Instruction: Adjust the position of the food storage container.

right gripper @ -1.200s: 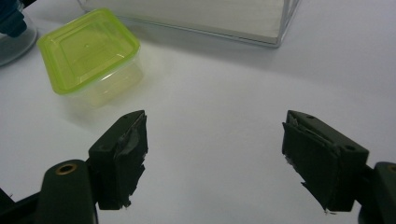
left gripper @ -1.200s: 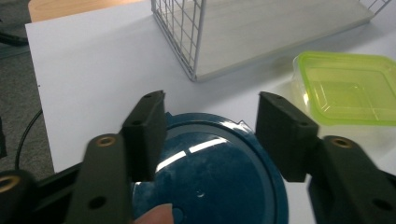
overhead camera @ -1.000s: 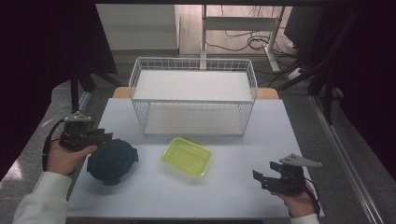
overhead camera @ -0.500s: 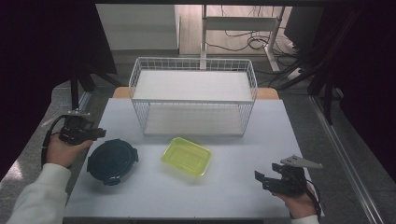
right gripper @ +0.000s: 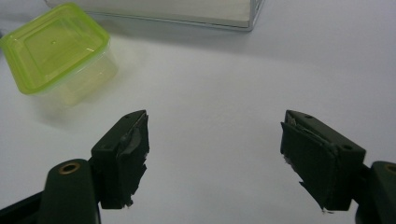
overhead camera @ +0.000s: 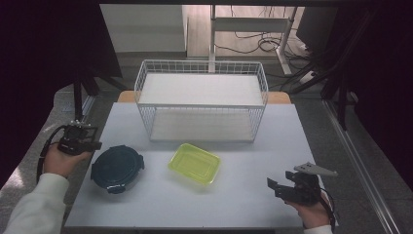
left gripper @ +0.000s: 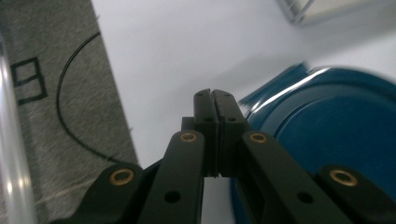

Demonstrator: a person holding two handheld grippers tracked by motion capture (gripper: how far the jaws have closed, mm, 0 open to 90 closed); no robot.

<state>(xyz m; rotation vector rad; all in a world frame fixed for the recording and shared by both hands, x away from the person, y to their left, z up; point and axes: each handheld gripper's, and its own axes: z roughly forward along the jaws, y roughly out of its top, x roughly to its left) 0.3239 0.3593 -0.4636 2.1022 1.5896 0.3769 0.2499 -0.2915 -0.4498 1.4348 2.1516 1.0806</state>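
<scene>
A dark blue round lidded container [overhead camera: 117,168] sits at the table's left front. My left gripper [overhead camera: 99,145] hovers just left of it, by the table's left edge. Its jaws have just been closing and now meet, with nothing between them. In the left gripper view the shut left gripper [left gripper: 213,93] points past the blue lid [left gripper: 327,126], apart from it. A yellow-green rectangular container [overhead camera: 194,163] lies mid-table, lid on. My right gripper [overhead camera: 274,185] rests at the front right, open and empty. In the right gripper view the right gripper [right gripper: 215,158] faces bare table, with the yellow-green container [right gripper: 56,46] far left.
A white wire basket [overhead camera: 202,100] with a shelf stands at the back middle of the white table [overhead camera: 272,146]. Grey floor [left gripper: 56,116] and a black cable [left gripper: 70,93] lie beyond the table's left edge. A desk frame and cables stand behind.
My left gripper has drawn back leftward off the blue container and sunk a little, and its jaws have closed. The right gripper has stayed put.
</scene>
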